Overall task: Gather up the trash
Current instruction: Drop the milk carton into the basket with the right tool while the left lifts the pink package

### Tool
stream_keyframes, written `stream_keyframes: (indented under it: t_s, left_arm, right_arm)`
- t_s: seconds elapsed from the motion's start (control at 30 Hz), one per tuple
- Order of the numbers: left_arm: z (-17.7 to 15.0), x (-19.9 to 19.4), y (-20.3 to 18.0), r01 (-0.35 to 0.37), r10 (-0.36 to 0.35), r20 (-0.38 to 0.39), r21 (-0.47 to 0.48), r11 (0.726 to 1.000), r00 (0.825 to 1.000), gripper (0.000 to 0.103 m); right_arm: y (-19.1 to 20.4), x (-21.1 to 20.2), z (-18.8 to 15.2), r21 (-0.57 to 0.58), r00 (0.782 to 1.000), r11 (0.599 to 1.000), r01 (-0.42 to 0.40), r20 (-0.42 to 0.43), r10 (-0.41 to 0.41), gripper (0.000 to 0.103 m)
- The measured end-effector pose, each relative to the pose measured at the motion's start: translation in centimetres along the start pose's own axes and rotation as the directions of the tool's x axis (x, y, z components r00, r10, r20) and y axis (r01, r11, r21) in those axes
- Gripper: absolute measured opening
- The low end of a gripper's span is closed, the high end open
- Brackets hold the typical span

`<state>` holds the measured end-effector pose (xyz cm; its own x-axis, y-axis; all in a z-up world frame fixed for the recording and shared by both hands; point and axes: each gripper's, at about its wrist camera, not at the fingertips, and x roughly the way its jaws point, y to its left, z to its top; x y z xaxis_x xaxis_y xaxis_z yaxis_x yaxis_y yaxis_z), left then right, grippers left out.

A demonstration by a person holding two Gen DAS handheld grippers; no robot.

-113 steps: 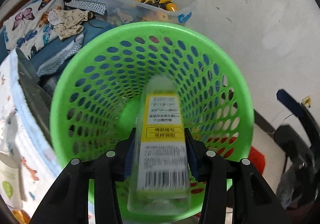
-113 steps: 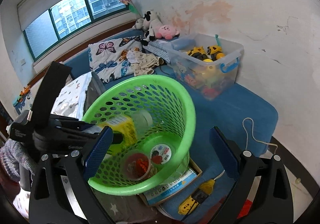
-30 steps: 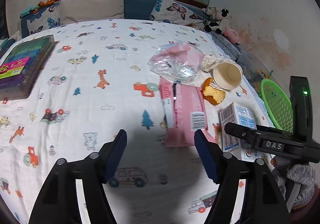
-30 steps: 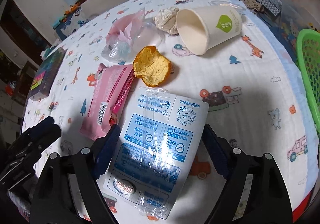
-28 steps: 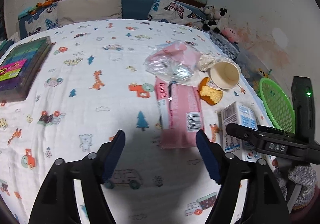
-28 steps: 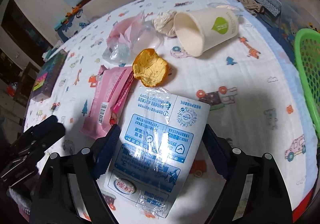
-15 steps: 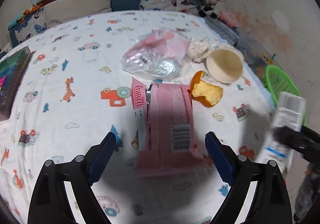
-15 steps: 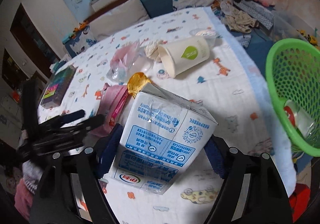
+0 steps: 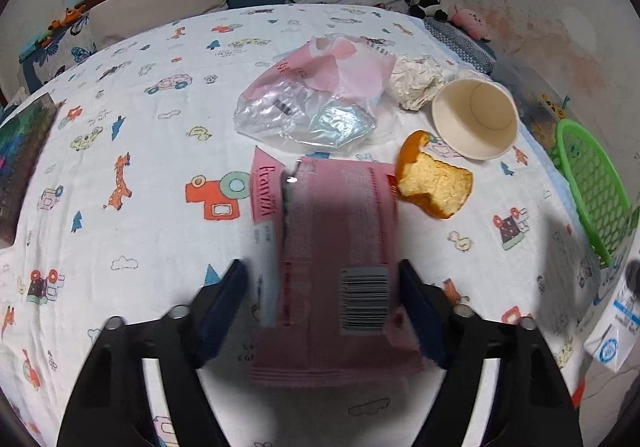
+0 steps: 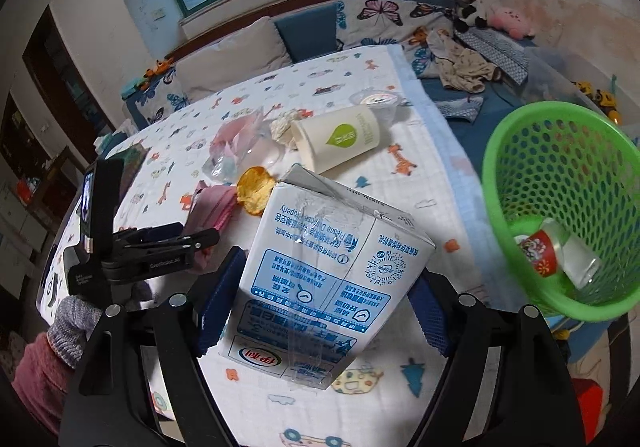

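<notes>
Now milk carton (image 10: pixel 320 283) clamped between right tongs (image 10: pixel 320 303), beside green basket (image 10: pixel 560 207)

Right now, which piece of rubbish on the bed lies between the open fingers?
The pink wrapper; the left hand-held gripper straddles it. Paper cup, bread and plastic bag lie farther off.
</notes>
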<state>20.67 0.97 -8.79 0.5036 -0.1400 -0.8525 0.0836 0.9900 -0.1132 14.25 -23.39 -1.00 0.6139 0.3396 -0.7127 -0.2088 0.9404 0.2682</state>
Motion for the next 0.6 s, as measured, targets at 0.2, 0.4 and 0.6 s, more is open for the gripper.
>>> stream_keyframes:
  t_s: [0.2,0.4,0.6]
  left_arm:
    - [-0.4,-1.2,-0.3,0.014,-0.015,0.025,0.026,1.000,1.000,0.045]
    - [-1.2,-3.1,-0.3,0.036,-0.038,0.046,0.028,0.999,0.998,0.036]
    - [-1.6,-5.7,-0.8,0.063,-0.066,0.068,0.046,0.997,0.995,0.035]
  right_arm:
    - [-1.2,-0.7,0.0,0.010,1.000,1.000,0.017,0.018,-0.017,0.078]
    - [-2.6,-1.6,0.4,0.030,0.999,0.999,0.022,0.040,-0.023,0.078]
    - [-5.4,-3.3,1.2,0.042,0.995,0.997,0.060,0.081,-0.063,0.077]
